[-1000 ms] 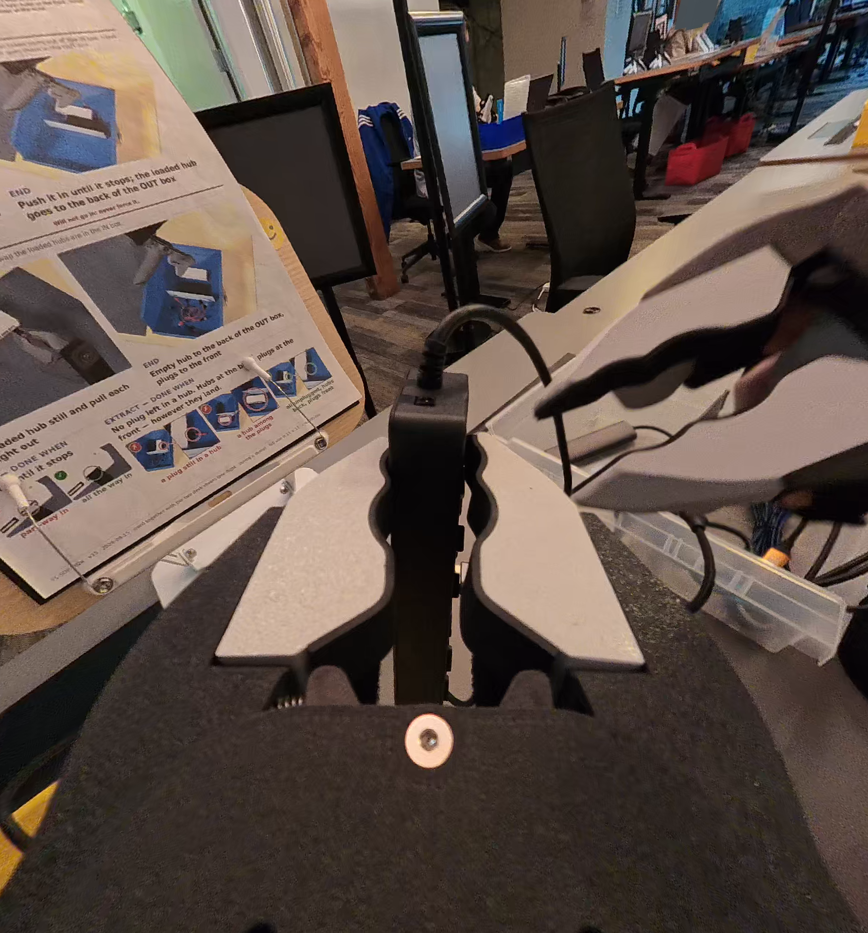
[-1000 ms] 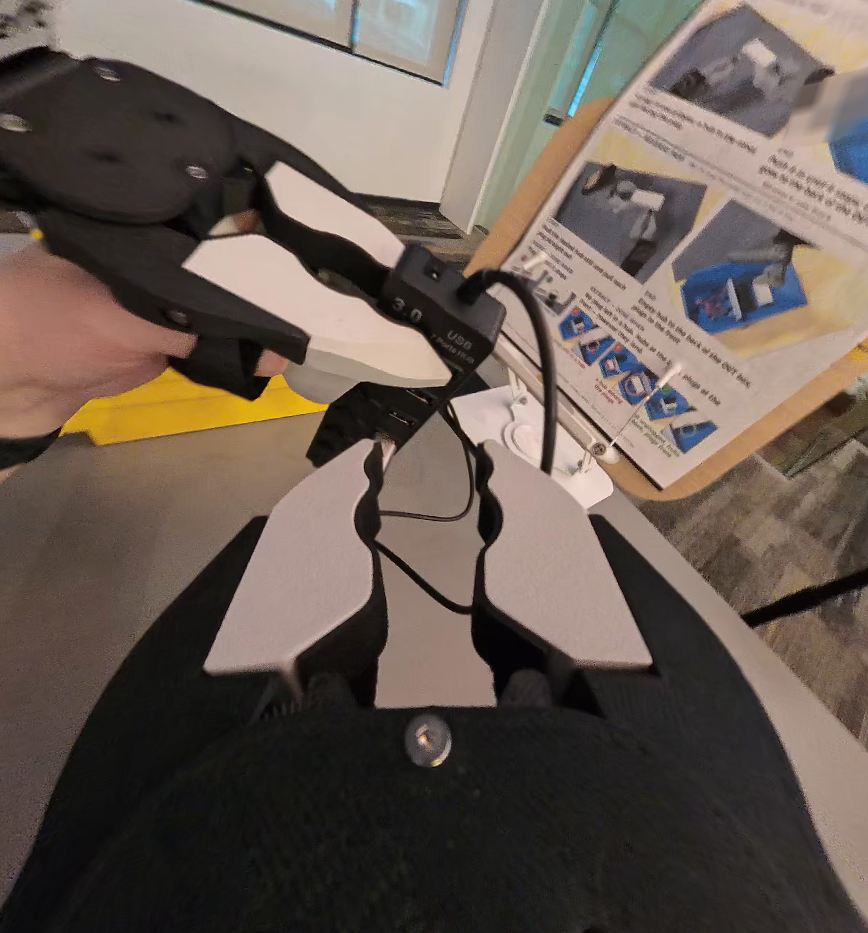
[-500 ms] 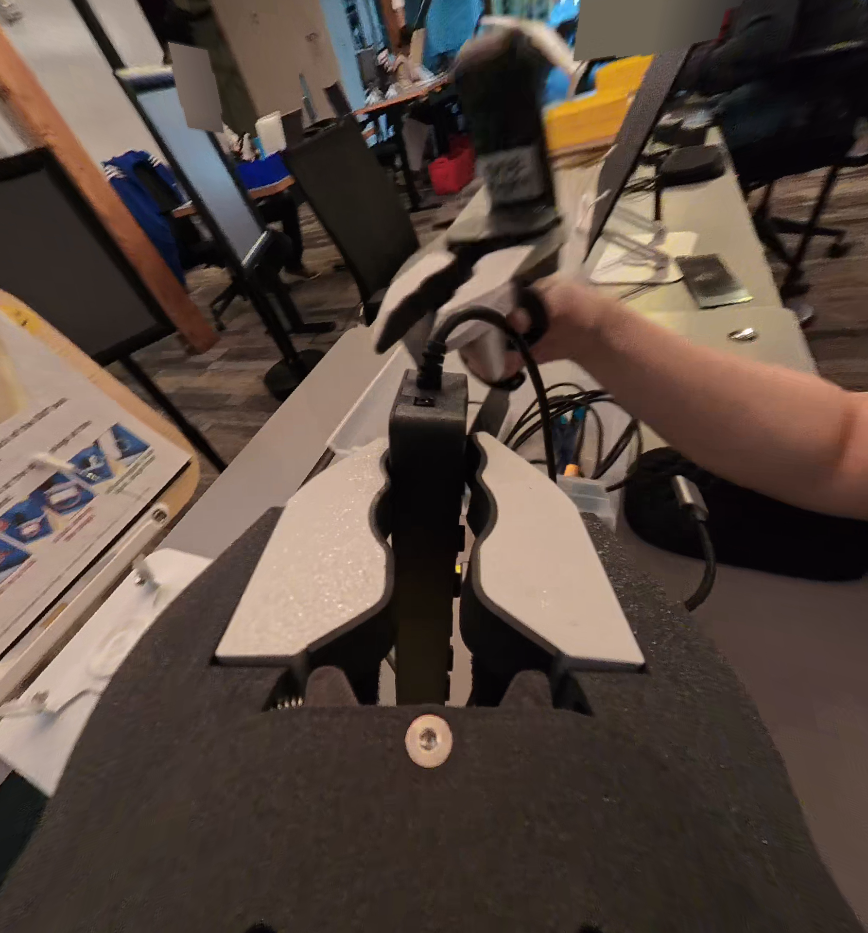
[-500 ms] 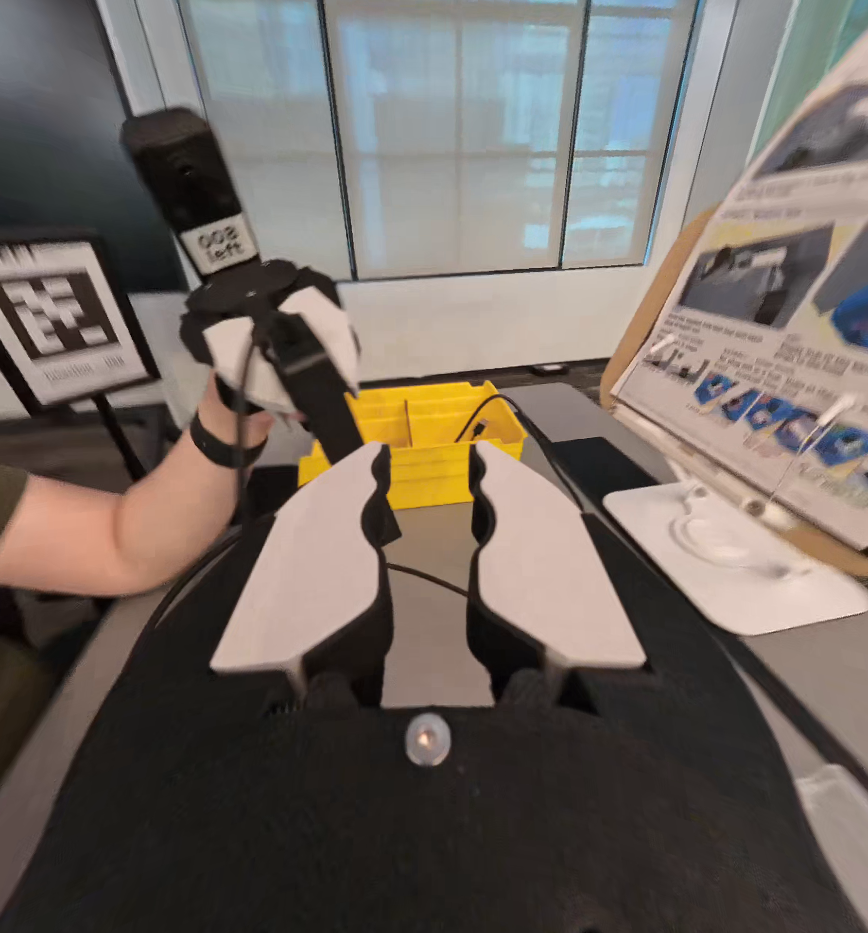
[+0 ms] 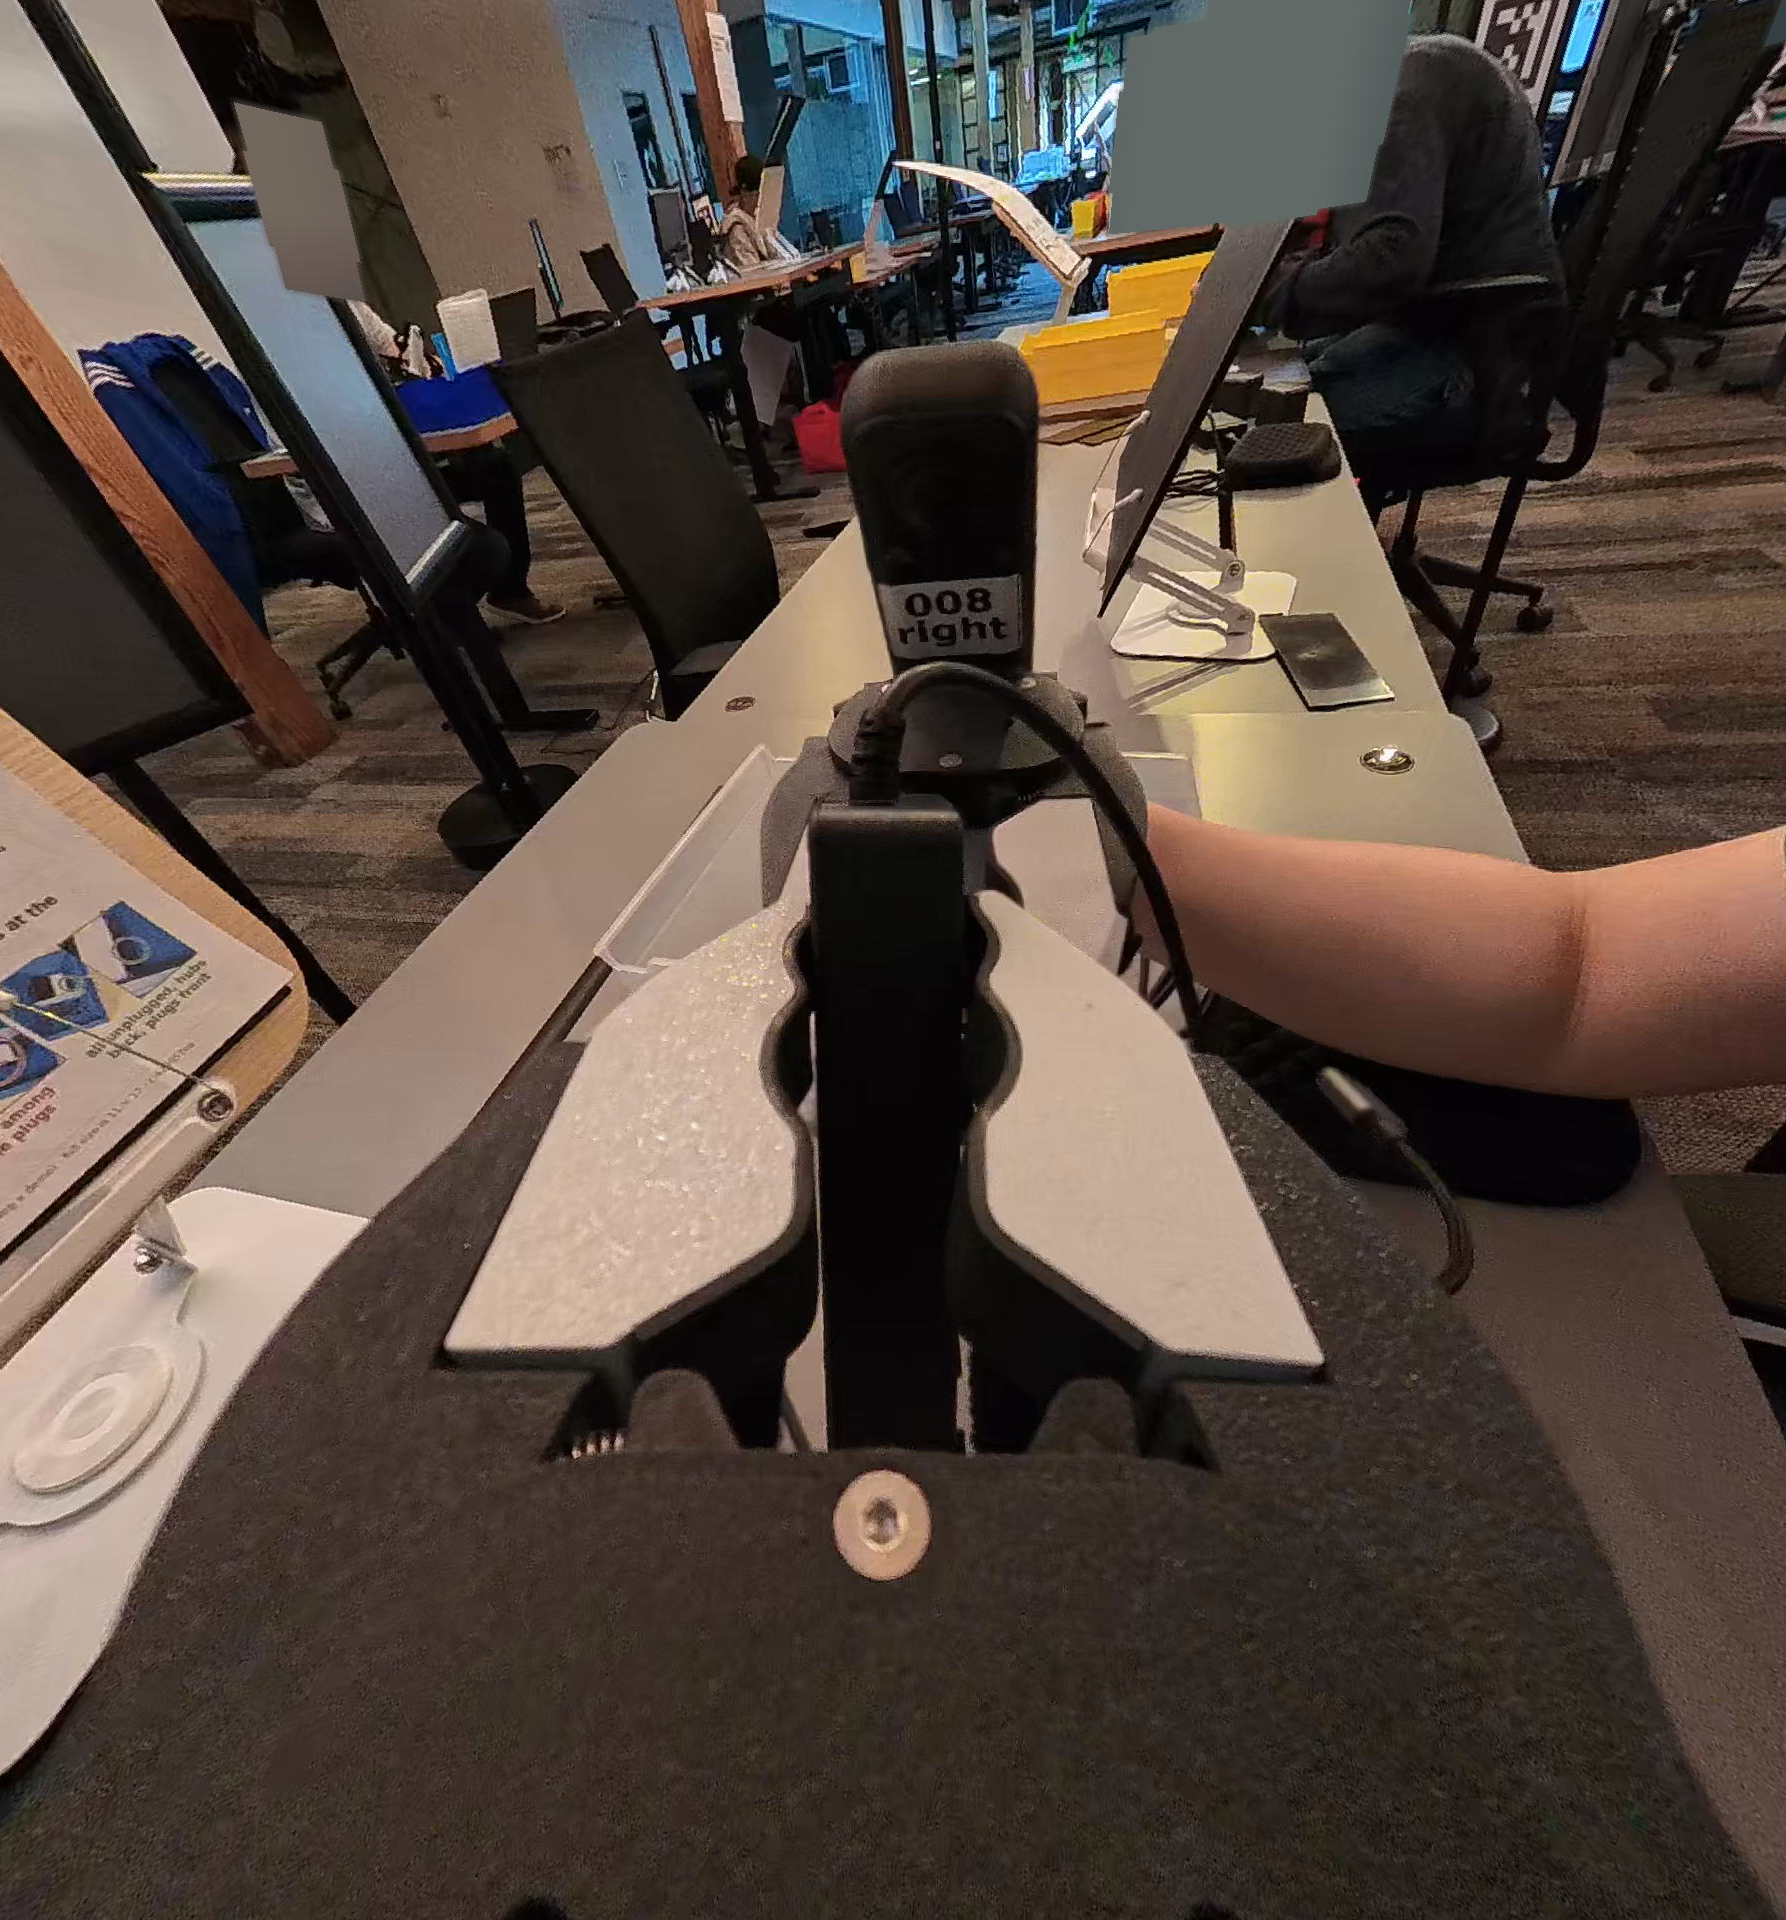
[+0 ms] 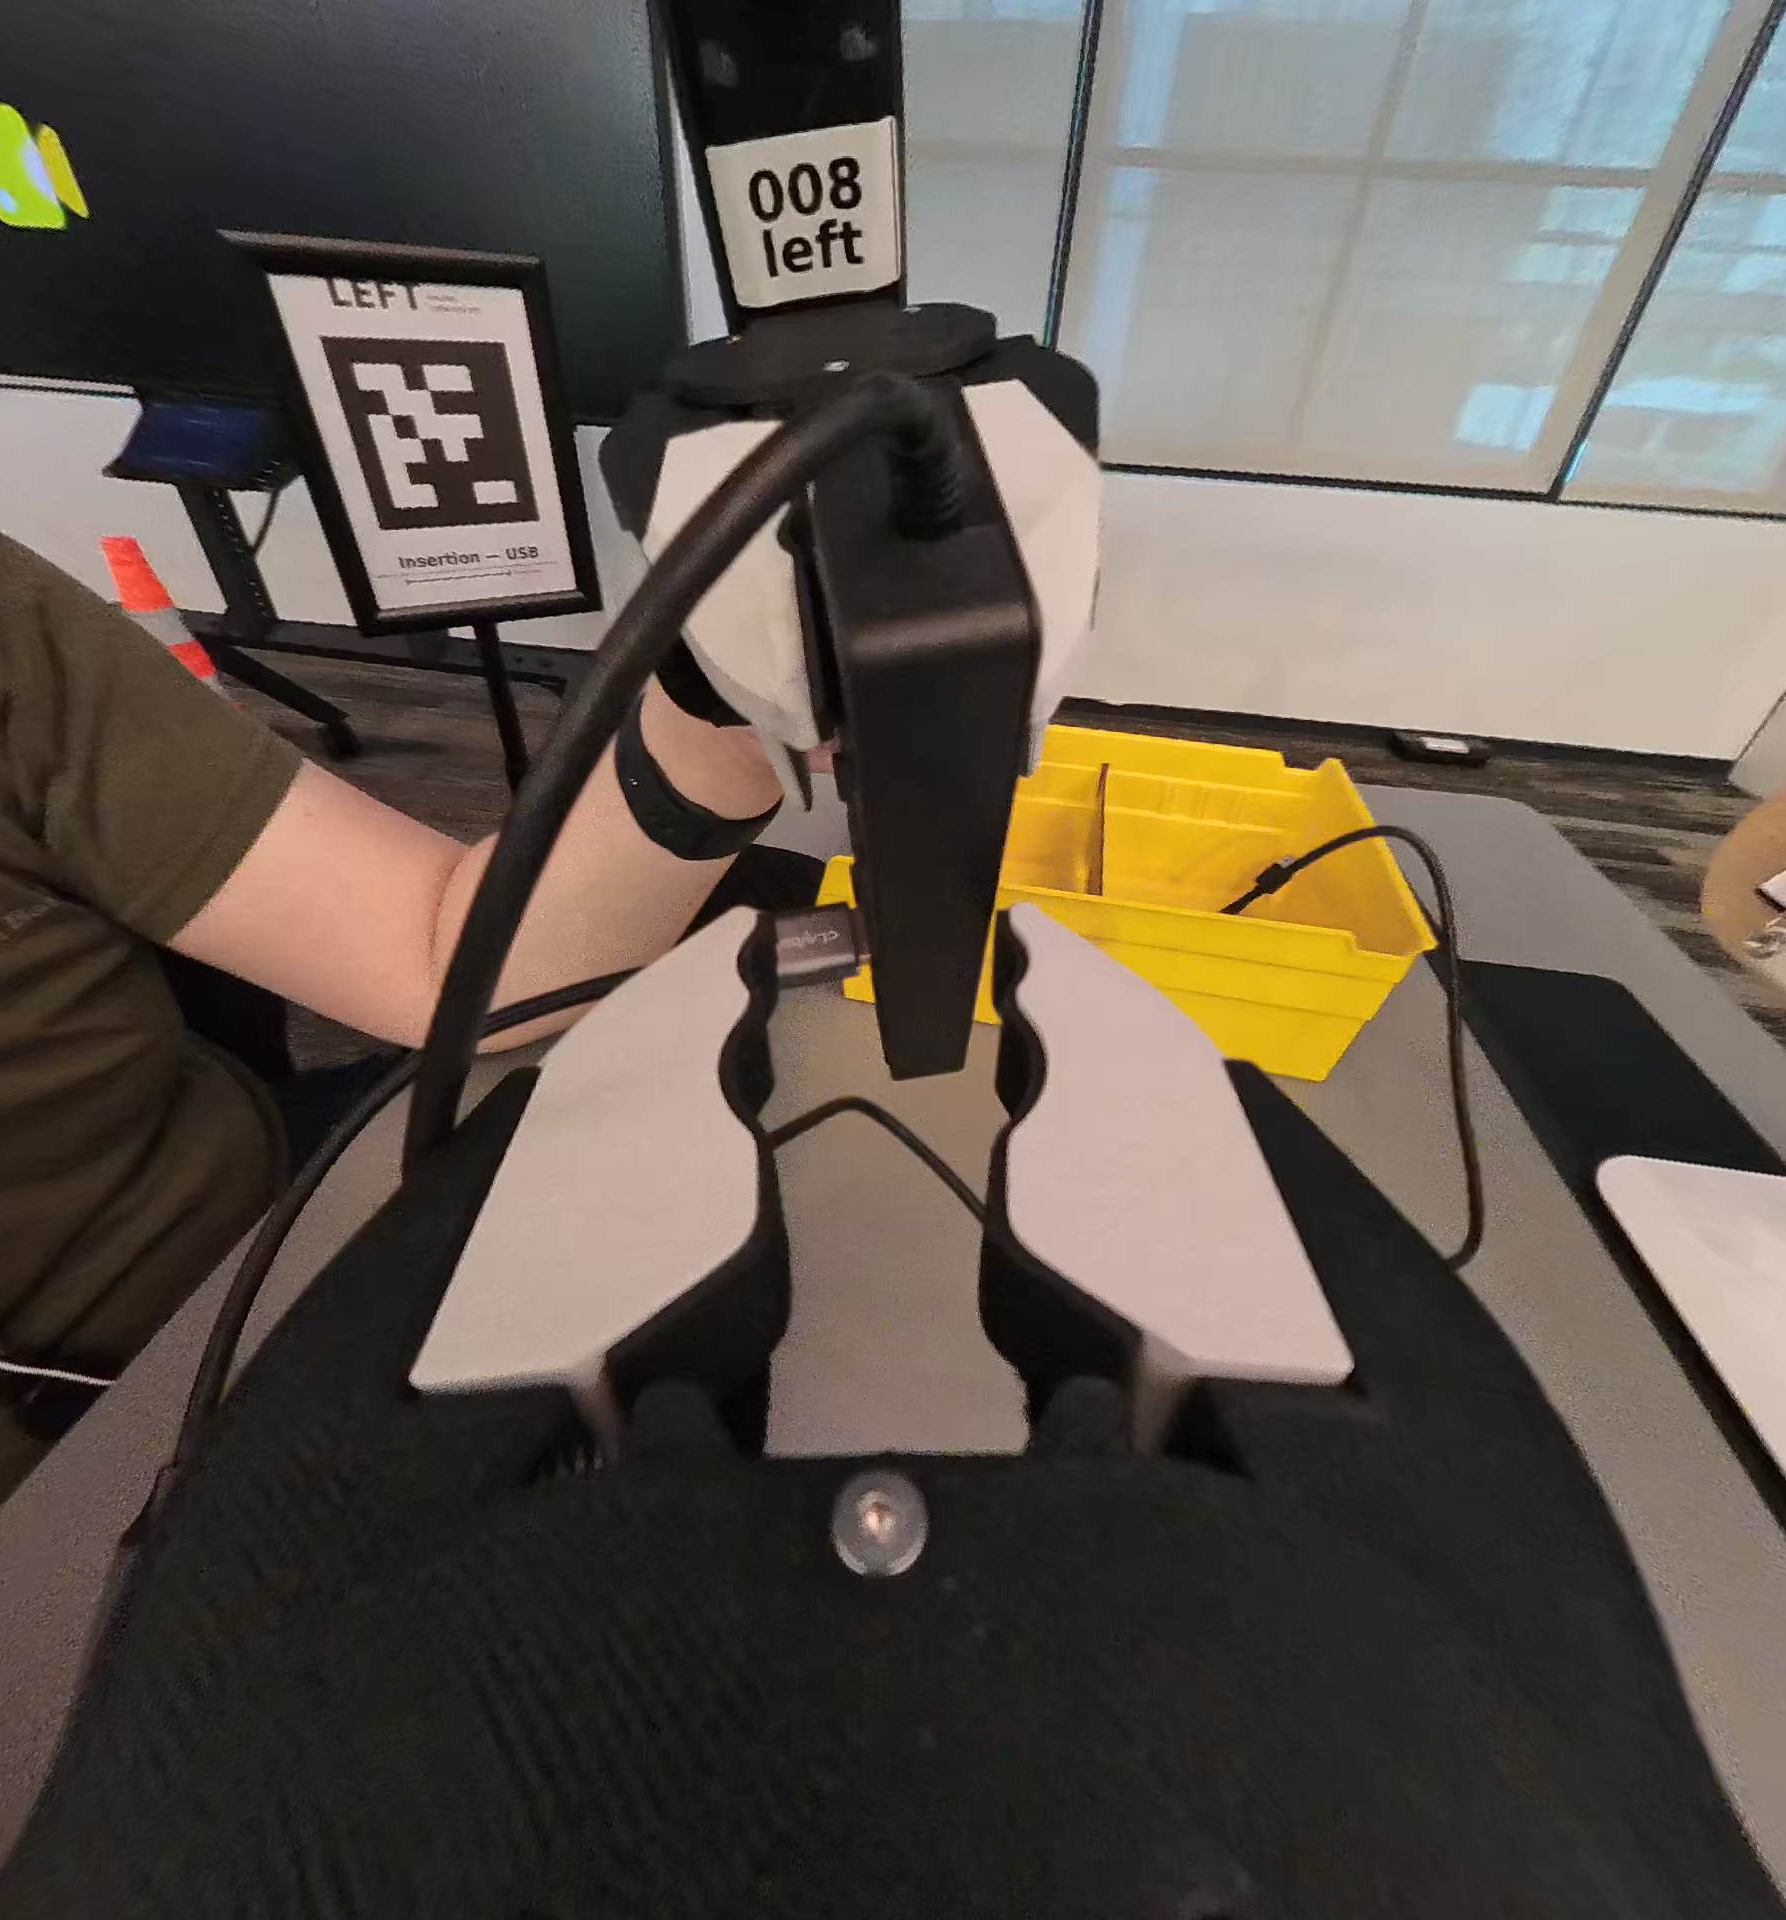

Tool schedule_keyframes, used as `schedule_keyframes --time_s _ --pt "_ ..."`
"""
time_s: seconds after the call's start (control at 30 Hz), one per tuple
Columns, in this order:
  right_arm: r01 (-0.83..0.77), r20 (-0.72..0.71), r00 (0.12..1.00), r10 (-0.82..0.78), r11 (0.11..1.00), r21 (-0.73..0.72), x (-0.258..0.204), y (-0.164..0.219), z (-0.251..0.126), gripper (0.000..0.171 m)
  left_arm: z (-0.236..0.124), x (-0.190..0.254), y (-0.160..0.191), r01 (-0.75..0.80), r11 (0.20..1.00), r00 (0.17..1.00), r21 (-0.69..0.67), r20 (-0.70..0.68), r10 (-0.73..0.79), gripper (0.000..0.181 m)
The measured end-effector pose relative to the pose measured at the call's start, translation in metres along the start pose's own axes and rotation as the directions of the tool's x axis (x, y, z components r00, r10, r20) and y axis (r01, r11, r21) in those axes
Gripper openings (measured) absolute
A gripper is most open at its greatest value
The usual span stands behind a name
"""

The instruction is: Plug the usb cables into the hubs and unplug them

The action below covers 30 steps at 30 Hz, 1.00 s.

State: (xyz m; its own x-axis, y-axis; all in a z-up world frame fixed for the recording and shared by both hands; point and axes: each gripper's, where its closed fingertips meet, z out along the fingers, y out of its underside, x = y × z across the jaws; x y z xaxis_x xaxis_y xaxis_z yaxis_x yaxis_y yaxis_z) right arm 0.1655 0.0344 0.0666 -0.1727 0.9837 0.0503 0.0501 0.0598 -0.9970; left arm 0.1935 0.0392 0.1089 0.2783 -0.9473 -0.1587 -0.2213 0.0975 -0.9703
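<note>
My left gripper (image 5: 887, 914) is shut on a black USB hub (image 5: 884, 1091), held upright and edge-on between its fingers. The hub's thick black cable (image 5: 1097, 810) loops off its far end to the right. In the right wrist view the hub (image 6: 930, 779) hangs from the left gripper (image 6: 910, 582), and a short plug (image 6: 811, 951) sticks out of its left side near the lower end. My right gripper (image 6: 884, 935) is open, with the hub's lower end and the plug between its fingertips. Its fingers are hidden behind the hub in the left wrist view.
A yellow bin (image 6: 1232, 935) holding a thin black cable stands on the grey table behind the hub. A clear plastic tray (image 5: 681, 883) and a black pad (image 5: 1491, 1143) lie beyond. An instruction board (image 5: 37, 987) on a white base (image 5: 68, 1455) stands left. A person's arms reach in. Left tips to right tips: about 5 cm.
Both grippers have swung round to face each other. The right gripper has closed in on the hub, whose lower end now sits between its open fingers. The left gripper still holds the hub.
</note>
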Motion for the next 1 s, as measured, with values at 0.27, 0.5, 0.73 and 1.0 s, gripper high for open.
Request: schedule_keyframes --time_s 0.27,0.5,0.73,1.0 --pt "0.005 -0.061 0.998 -0.005 1.0 -0.007 0.007 -0.004 0.006 0.027 0.006 0.005 -0.002 0.014 0.999 0.999 0.032 -0.038 -0.013 0.025" --pt "-0.057 -0.182 0.982 0.056 0.998 0.003 0.033 -0.007 -0.026 0.027 -0.019 -0.015 0.027 0.003 0.999 1.0 -0.035 0.026 -0.002 0.064" --pt "-0.034 -0.228 0.973 0.031 0.999 -0.007 0.032 -0.017 -0.053 0.027 0.01 -0.008 0.051 -0.099 0.992 0.994 -0.079 -0.053 0.095 0.051" --pt "-0.029 -0.173 0.985 0.026 0.999 -0.014 0.023 -0.018 -0.05 0.027 0.037 -0.005 0.082 -0.14 0.969 0.989 -0.202 -0.071 0.128 0.05"
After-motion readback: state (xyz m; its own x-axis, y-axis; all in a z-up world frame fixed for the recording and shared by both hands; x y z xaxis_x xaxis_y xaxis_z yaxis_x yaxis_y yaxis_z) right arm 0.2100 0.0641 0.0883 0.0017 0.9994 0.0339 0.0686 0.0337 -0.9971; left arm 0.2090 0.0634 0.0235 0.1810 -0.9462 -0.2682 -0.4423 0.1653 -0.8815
